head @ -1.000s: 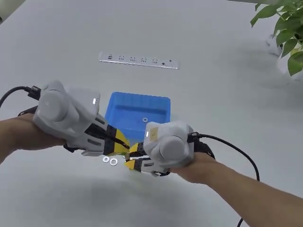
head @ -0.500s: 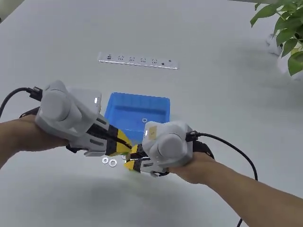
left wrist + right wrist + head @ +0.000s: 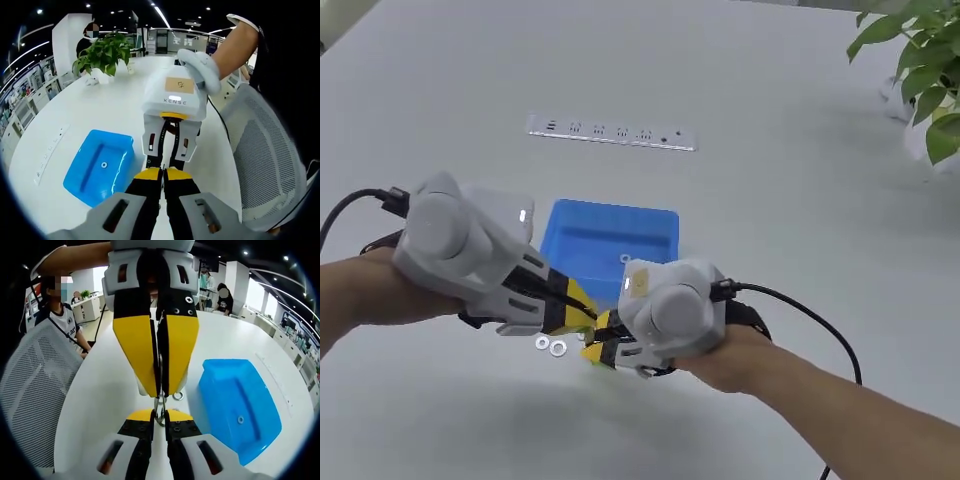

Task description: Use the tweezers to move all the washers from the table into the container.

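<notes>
My two grippers meet tip to tip just in front of the blue container [image 3: 610, 232]. The left gripper [image 3: 584, 317] comes in from the left with its yellow jaws pressed together. The right gripper [image 3: 601, 346] faces it from the right. In the right gripper view the thin metal tweezers [image 3: 159, 409] run between the left gripper's jaws [image 3: 159, 388] and into my right gripper [image 3: 160, 419], both shut on them. Two washers [image 3: 550, 346] lie on the table under the left gripper. One washer [image 3: 178, 396] shows beside the jaws. Another washer [image 3: 625, 259] lies inside the container.
A white power strip [image 3: 612, 131] lies on the table beyond the container. A potted plant [image 3: 925, 70] stands at the far right. Cables trail from both grippers. A mesh office chair [image 3: 270, 165] is close behind the person, and other people sit further back.
Both grippers stay jaw to jaw and have drifted only slightly toward me and to the left. The washers and the container have not moved.
</notes>
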The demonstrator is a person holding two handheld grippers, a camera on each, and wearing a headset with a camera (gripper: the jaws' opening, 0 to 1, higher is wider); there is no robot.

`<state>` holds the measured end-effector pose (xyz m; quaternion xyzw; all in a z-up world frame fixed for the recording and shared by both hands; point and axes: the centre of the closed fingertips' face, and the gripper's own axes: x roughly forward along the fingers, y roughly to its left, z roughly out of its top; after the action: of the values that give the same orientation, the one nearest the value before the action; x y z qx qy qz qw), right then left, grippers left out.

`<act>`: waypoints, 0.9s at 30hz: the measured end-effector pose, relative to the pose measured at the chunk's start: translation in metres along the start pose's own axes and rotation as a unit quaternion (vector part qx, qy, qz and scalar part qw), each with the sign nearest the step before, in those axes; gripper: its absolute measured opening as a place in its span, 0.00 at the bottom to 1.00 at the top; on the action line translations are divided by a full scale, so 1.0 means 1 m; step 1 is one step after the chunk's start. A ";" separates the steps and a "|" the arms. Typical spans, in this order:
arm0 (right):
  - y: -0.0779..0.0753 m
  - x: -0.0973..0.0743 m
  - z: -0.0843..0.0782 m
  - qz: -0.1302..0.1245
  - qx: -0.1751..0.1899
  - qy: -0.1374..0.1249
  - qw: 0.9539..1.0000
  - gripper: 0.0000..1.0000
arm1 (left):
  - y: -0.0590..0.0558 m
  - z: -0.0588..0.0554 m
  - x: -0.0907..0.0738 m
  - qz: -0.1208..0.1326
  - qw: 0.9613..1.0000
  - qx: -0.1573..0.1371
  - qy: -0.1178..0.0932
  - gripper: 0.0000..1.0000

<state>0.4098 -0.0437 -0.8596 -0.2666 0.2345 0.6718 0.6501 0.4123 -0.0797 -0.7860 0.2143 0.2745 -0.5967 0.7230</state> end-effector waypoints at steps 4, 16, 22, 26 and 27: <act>0.000 -0.003 0.004 0.001 -0.006 0.001 1.000 0.10 | 0.000 0.004 -0.004 0.001 1.000 -0.003 -0.001 0.05; -0.003 -0.019 0.022 -0.001 -0.014 -0.001 1.000 0.10 | 0.003 0.020 -0.019 0.009 1.000 -0.011 -0.007 0.05; -0.007 -0.026 0.028 -0.004 -0.019 -0.002 1.000 0.10 | 0.005 0.029 -0.025 0.011 1.000 -0.015 -0.013 0.05; -0.011 -0.031 0.034 -0.009 -0.018 -0.007 1.000 0.10 | 0.008 0.036 -0.029 0.012 1.000 -0.011 -0.017 0.05; -0.012 -0.033 0.036 -0.011 -0.020 -0.008 1.000 0.10 | 0.009 0.038 -0.030 0.012 1.000 -0.010 -0.017 0.05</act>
<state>0.4201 -0.0439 -0.8109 -0.2769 0.2131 0.6712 0.6537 0.4222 -0.0799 -0.7376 0.2002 0.2652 -0.5885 0.7371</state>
